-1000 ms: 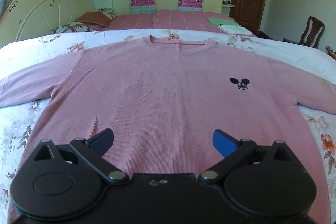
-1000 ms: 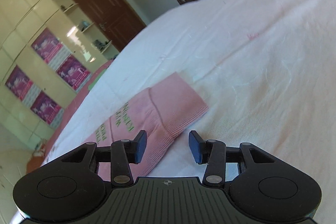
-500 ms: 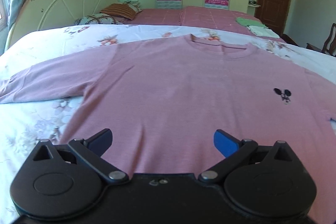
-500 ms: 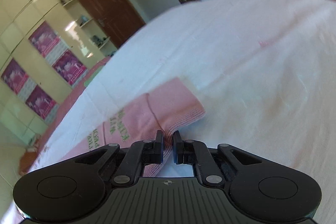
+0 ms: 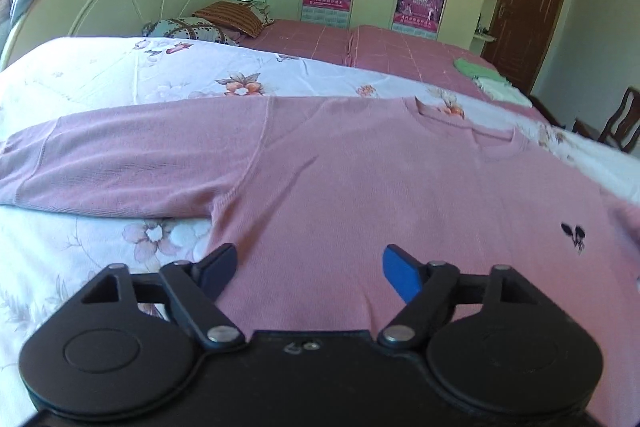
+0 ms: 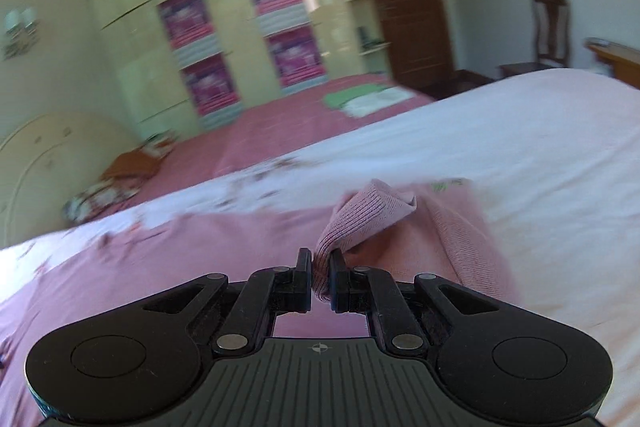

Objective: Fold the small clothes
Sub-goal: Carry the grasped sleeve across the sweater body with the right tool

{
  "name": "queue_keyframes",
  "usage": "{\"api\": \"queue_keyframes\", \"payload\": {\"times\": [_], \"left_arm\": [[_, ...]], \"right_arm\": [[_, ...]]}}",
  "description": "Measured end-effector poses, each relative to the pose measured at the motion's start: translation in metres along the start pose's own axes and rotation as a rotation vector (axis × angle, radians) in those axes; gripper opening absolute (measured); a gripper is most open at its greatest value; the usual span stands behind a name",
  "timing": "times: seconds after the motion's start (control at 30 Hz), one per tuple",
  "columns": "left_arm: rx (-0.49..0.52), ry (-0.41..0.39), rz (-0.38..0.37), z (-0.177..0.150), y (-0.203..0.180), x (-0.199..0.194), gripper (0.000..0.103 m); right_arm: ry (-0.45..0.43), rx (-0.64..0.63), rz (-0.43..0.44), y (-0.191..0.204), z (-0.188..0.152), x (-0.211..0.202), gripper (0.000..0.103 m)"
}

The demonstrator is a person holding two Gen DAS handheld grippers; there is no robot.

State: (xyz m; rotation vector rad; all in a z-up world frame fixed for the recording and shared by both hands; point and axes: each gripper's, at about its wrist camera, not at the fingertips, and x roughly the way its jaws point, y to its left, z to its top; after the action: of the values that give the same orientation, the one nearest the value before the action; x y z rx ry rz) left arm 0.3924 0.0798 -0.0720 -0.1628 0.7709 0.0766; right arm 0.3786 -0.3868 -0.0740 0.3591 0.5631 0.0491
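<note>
The pink sweater (image 5: 360, 187) lies spread on the floral bedsheet (image 5: 120, 75). The right tongs (image 6: 321, 277) pinch its sleeve cuff (image 6: 360, 219), lifted, likely to fold inward. The left tongs (image 5: 308, 269), just narrowing, stand spread and empty over the hem.

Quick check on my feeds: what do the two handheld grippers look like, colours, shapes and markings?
Both are black, with two round discs and silver-pinned linkage arms. The left gripper has blue finger pads. The right gripper has a ribbed grey plate bearing a small crosshair mark. No cables or sleeves show.
</note>
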Motion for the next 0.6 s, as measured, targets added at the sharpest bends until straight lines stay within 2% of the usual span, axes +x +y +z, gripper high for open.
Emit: {"api": "queue_keyframes", "payload": {"times": [0.13,0.23,0.37,0.47,0.5,0.53,0.57,0.6], "left_arm": [[-0.033,-0.013,-0.012,0.006,0.033,0.001,0.054],[-0.019,-0.006,-0.023,0.006,0.054,0.002,0.047],[-0.032,0.009,-0.055,0.009,0.080,0.007,0.041],[-0.034,0.015,-0.084,0.011,0.086,0.011,0.041],[-0.031,0.015,-0.104,0.013,0.085,0.012,0.041],[-0.027,0.014,-0.135,0.015,0.082,0.014,0.041],[-0.022,0.016,-0.173,0.017,0.077,0.018,0.041],[-0.009,0.021,-0.217,0.021,0.068,0.023,0.041]], "right_arm": [[0.059,-0.021,0.118,0.084,-0.031,0.025,0.007],[0.098,-0.065,0.184,0.145,-0.037,0.053,0.007],[0.161,-0.126,0.266,0.208,-0.058,0.086,0.008],[0.244,-0.162,0.281,0.236,-0.081,0.113,0.008],[0.261,-0.173,0.278,0.240,-0.083,0.120,0.016],[0.236,-0.189,0.294,0.242,-0.085,0.116,0.034],[0.211,-0.192,0.314,0.242,-0.086,0.108,0.042],[0.176,-0.182,0.320,0.239,-0.085,0.100,0.045]]}}
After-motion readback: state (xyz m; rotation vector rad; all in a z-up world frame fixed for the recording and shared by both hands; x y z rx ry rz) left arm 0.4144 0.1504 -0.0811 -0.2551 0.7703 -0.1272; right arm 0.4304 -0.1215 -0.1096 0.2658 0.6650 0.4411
